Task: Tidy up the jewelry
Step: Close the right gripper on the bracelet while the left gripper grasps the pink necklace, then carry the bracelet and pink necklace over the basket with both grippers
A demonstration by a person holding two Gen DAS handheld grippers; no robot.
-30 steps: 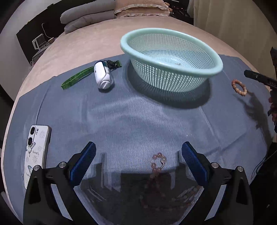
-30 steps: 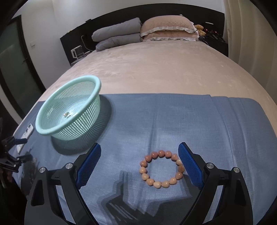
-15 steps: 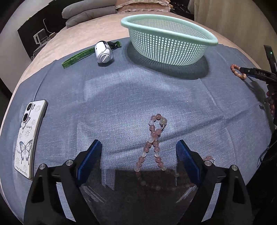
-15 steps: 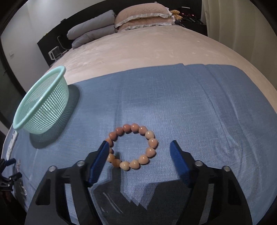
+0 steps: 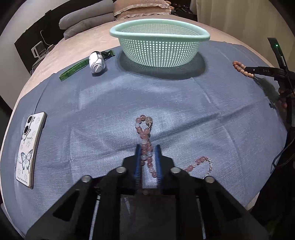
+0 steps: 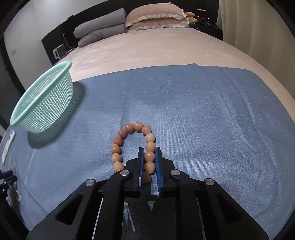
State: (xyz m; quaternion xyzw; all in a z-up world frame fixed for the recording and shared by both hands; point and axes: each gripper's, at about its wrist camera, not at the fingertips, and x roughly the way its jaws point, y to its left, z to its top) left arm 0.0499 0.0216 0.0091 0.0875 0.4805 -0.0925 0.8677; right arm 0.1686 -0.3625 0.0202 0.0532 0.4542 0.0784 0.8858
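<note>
Left gripper (image 5: 147,153) is down on the blue cloth (image 5: 114,103), its blue pads pinched in on the pink and white bead necklace (image 5: 145,136). The strand runs up between the fingers to a small loop ahead of the tips, and another length curls out to the right by the gripper's body. Straight ahead on the cloth sits the mint green mesh basket (image 5: 159,49), well apart from the necklace. To its left lie a white earbud case (image 5: 97,62) and a green strap (image 5: 73,69), touching or nearly so; I cannot tell which. A phone in a butterfly case (image 5: 29,147) lies near the cloth's left edge. Far right, only the black side of the right gripper (image 5: 254,71) shows, with tan beads poking out beyond it; its grip cannot be judged from here.

Over to the right wrist view, and that settles it: the right gripper (image 6: 149,157) is clamped on the right side of the tan bead bracelet (image 6: 129,138), several beads caught between the blue pads and the rest of the ring lying on the cloth (image 6: 202,110) ahead and to the left. The basket (image 6: 44,99) stands off to the left here, tilted by the lens. Beyond the cloth, this view gives the beige bedspread (image 6: 147,49) with grey and pink pillows (image 6: 156,16) at the headboard.
</note>
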